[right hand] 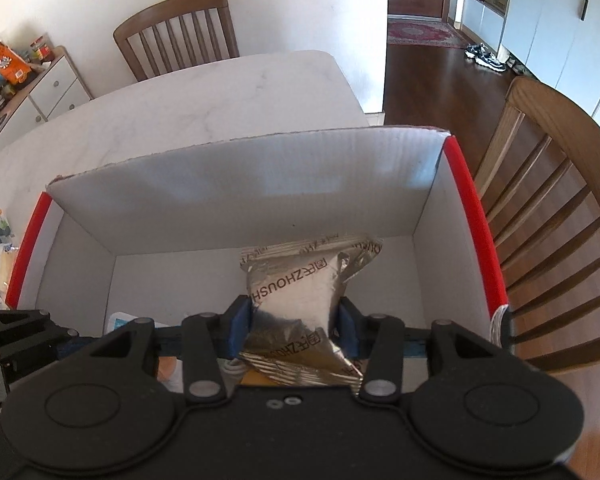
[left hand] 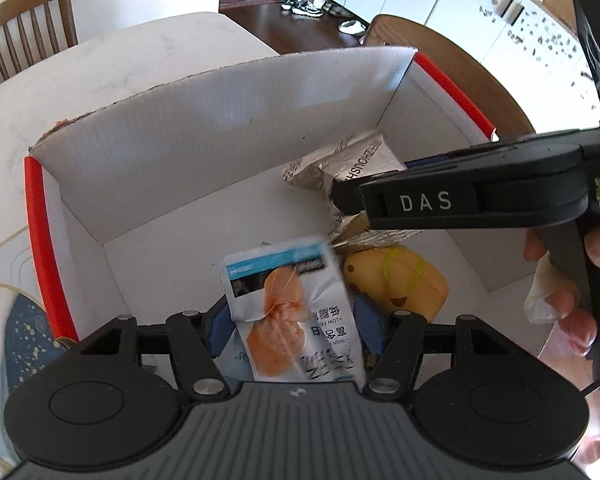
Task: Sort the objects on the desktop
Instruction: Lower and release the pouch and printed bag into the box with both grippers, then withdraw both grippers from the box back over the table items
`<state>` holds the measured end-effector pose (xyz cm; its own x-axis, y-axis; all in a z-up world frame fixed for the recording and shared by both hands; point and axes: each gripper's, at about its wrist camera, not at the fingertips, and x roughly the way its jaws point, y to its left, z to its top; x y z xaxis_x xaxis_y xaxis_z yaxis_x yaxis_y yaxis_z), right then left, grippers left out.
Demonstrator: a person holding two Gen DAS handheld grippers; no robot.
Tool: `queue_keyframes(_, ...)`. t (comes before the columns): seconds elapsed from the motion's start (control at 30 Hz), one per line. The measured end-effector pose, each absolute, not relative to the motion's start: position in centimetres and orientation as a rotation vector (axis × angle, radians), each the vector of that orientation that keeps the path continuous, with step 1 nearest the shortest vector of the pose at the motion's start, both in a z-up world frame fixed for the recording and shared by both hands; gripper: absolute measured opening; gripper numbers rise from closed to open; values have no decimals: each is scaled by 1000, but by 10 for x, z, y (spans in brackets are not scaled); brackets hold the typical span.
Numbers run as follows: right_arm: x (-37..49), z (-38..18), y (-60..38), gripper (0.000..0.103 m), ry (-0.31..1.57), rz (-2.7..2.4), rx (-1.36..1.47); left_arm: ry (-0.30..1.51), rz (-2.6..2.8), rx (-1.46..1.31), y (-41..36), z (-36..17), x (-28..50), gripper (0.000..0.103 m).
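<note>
Marble-look tabletop [right hand: 220,92] with wooden chairs around it; everything I care about sits in the white cardboard box [left hand: 204,120] with red edge trim. I have both tongs reaching down inside that box.

Left tongs [left hand: 294,330]: blue pads on either side of a white snack pouch [left hand: 296,316] with an orange print. Pouch looks slightly blurred and tilted, and I can't tell whether the pads are actually pressing it or just flanking it.

Right tongs [right hand: 294,320]: narrow-to-mid gap, silver foil packet [right hand: 300,300] between the pads, its far end down near the box's back wall. Pad contact looks light at best; can't confirm a grip.

Also in the box: a yellow toy [left hand: 396,280] with brown spots, just right of the white pouch and under the silver packet's near edge.

Risks from here:
- Two tools are crowded into one box, with the right one crossing just above the left's pouch. Lifting either carelessly could clip the other.
- Foil is slick and puffy; a partial pinch could drag it back out on retreat.
- Pouch could land leaning on the toy and slide.
</note>
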<state>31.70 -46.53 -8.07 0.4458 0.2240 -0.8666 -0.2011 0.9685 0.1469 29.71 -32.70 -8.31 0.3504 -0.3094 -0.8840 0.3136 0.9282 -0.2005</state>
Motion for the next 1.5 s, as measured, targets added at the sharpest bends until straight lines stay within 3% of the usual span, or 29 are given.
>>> queue_keyframes(0.13, 315, -78, -467, 51, 1069, 261, 23, 1135, -409, -18, -326, -81, 296, 67)
queue_keyframes(0.5, 303, -60, -477, 62, 1032, 278, 40, 1098, -422, -58, -319, -62, 279, 67)
queue_keyframes(1.5, 206, 21, -449, 65, 871, 351, 149, 880, -502, -187, -239, 9, 182, 68)
